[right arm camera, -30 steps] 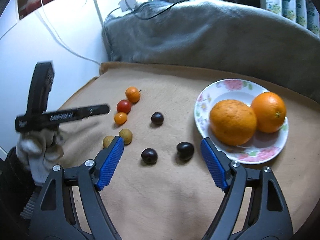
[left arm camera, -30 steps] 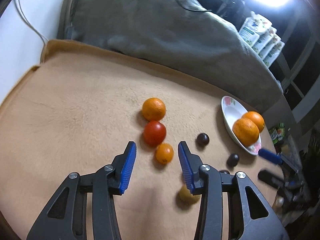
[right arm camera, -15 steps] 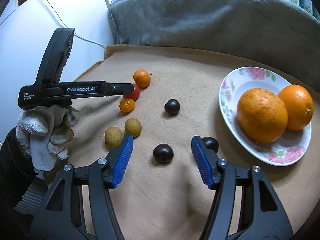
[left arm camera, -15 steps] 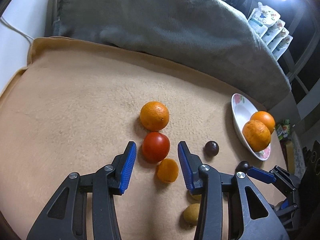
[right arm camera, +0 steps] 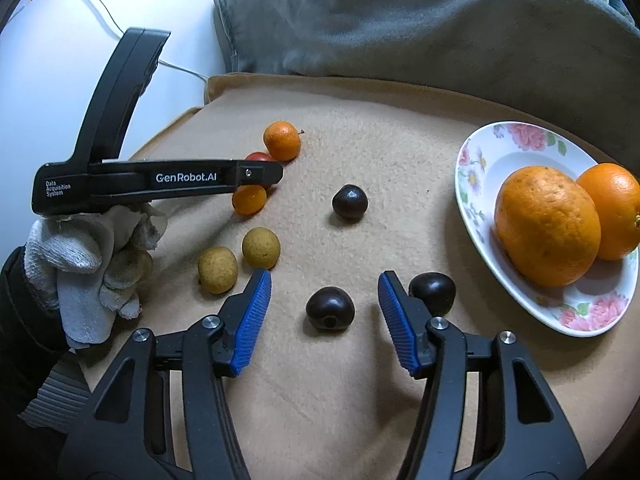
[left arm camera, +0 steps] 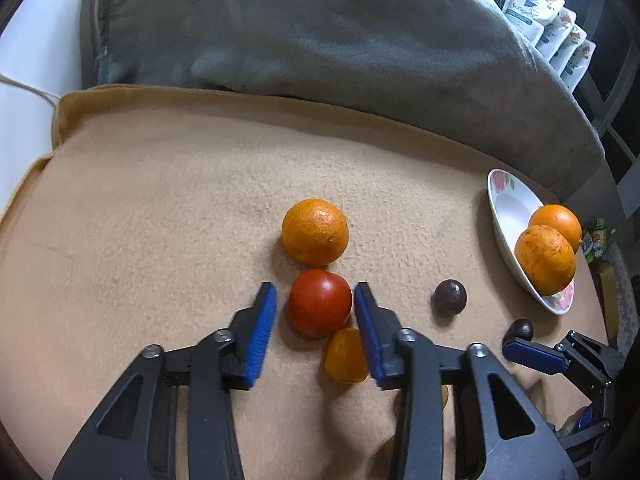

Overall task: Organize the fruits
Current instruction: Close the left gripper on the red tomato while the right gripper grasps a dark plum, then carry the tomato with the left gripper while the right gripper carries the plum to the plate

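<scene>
Our left gripper (left arm camera: 315,306) stands open around the tomato (left arm camera: 319,303); our right gripper (right arm camera: 325,305) gapes around a dark plum (right arm camera: 330,308), left of the plate (right arm camera: 480,216).

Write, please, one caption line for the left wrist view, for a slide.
Open left tongs straddle a red tomato on the tan blanket, mandarin just beyond.

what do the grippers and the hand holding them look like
Both the left gripper and right gripper have black angular frames, silver pivot screws and ribbed blue finger pads. The left gripper's side reads "GenRobot.AI" and "Data Acquisition System" in white. The left hand wears a worn white knit glove over a dark sleeve.
</scene>
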Tool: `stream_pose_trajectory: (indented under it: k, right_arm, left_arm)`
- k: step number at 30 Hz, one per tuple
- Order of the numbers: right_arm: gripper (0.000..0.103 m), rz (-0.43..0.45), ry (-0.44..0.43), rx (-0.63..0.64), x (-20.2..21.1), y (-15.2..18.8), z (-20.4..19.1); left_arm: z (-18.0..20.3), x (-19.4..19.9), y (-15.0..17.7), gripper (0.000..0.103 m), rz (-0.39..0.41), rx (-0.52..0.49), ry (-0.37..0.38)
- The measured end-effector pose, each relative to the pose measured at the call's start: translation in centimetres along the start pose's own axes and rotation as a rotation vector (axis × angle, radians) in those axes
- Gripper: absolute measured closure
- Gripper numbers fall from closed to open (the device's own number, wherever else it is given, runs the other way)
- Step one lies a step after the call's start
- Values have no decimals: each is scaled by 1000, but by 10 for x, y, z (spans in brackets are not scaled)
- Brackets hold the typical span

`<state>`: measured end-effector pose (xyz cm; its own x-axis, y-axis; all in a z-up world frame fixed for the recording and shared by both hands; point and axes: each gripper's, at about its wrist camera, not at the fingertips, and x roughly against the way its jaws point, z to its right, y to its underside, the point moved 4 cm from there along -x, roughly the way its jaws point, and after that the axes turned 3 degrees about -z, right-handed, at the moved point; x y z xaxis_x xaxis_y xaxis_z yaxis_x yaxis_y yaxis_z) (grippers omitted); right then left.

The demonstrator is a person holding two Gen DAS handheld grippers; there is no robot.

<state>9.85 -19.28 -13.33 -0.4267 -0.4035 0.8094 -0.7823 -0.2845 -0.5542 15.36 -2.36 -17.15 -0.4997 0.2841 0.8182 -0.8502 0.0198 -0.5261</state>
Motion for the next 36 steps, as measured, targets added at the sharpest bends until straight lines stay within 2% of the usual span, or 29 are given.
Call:
stream_pose_trajectory:
  k: [2,8,14,16,29,36]
  right_arm:
    - [49,-4,1,5,-2,0,-2]
    - [57,-22,2,13,-8,0,-4]
    - [69,-43,11,10,-15,1,-4]
    - [77,-40,9,3,-15,1,-2]
    - [78,2,-10,-4,4,6,6]
    - [78,48,9,-31,28,9,21]
  left_arm:
    - [4,0,0,73,1,-3,2]
    - [5,0,1,73,8,-3,2]
    - [4,0,1,73,11,-10,1]
    - [6,0,2,73,12,-14,1]
    - [9,20,-1,73,42,-17,1]
    - [27,35,-5,73,74,-43,15]
